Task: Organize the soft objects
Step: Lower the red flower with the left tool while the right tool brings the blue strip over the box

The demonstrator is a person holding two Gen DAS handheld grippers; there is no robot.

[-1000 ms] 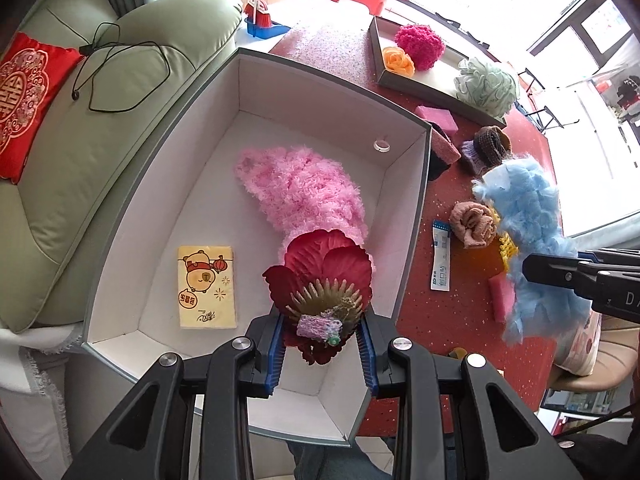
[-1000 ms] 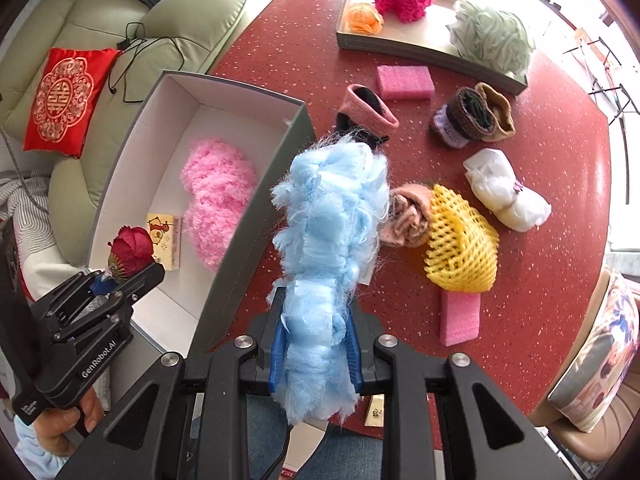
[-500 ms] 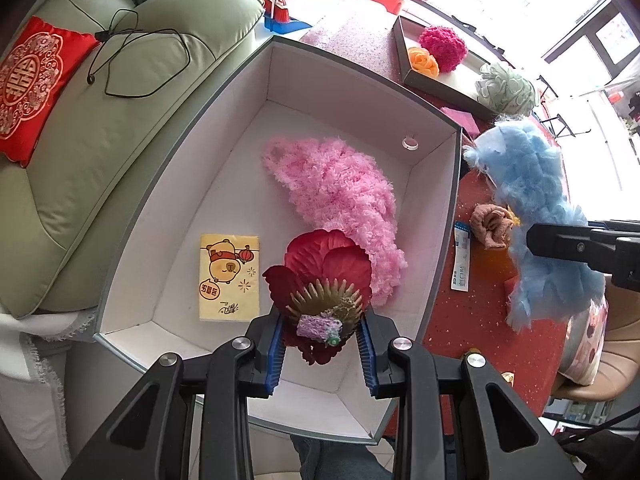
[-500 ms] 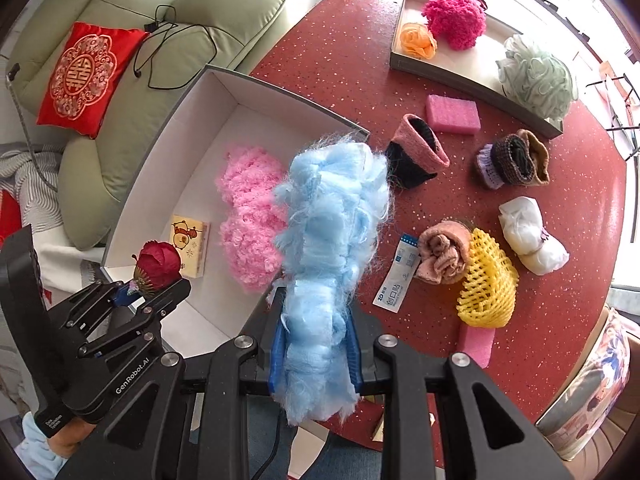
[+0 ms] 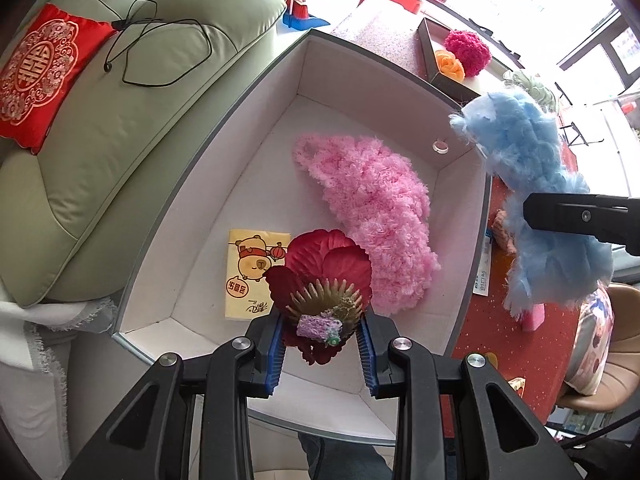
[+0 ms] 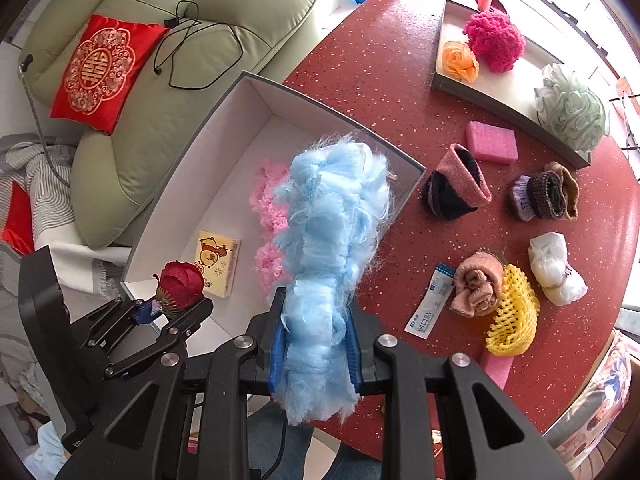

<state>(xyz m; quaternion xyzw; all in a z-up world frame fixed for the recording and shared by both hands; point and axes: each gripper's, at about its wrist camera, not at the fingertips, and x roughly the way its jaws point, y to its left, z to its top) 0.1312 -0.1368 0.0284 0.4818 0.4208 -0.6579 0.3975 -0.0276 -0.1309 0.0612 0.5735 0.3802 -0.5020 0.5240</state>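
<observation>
A: The left gripper (image 5: 322, 346) pinches a red fabric flower (image 5: 320, 268) over the white box (image 5: 472, 248), above the pink fluffy piece (image 5: 372, 216).

B: Only the right wrist view shows the tabletop (image 6: 380, 80) clutter; the right gripper (image 6: 316, 354) clamps a blue fluffy piece (image 6: 328, 240) over the box's edge.
</observation>
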